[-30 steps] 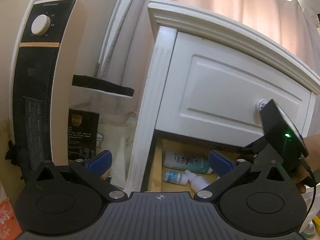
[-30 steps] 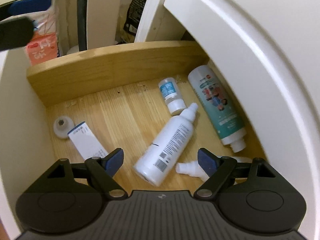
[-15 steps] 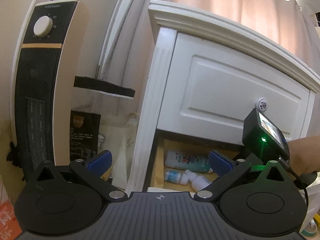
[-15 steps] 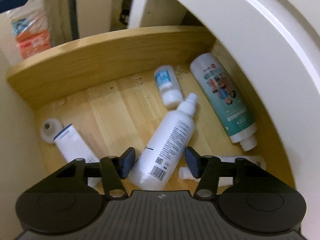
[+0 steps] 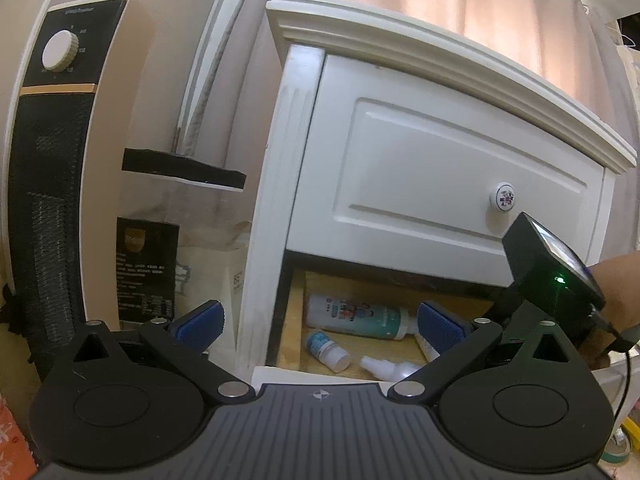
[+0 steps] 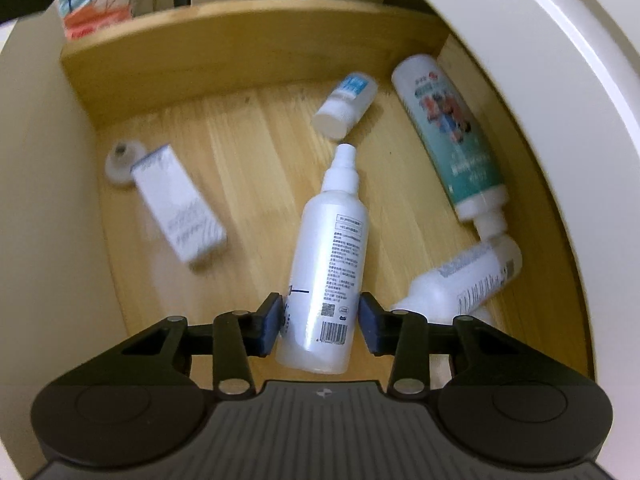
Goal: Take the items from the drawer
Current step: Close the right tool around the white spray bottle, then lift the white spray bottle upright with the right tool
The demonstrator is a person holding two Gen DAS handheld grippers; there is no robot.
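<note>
My right gripper (image 6: 320, 322) brackets the white spray bottle (image 6: 326, 268) at 6 o'clock in the drawer (image 6: 248, 60), pads near its sides, contact unclear. My left gripper (image 5: 320, 322) hangs wide apart outside. Blurred box (image 6: 178, 210) at 9 o'clock.

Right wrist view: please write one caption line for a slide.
Right gripper straddles a spray bottle lying in the open drawer, jaws not yet shut.

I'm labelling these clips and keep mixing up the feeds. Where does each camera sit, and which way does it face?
Left wrist: on the open left tool, facing the white nightstand front; a forearm shows at right.
Right wrist: on the right tool, looking down into the drawer, pads straddling the white spray bottle.
Shared: the drawer, the teal-labelled bottle and the small blue-labelled bottle.
</note>
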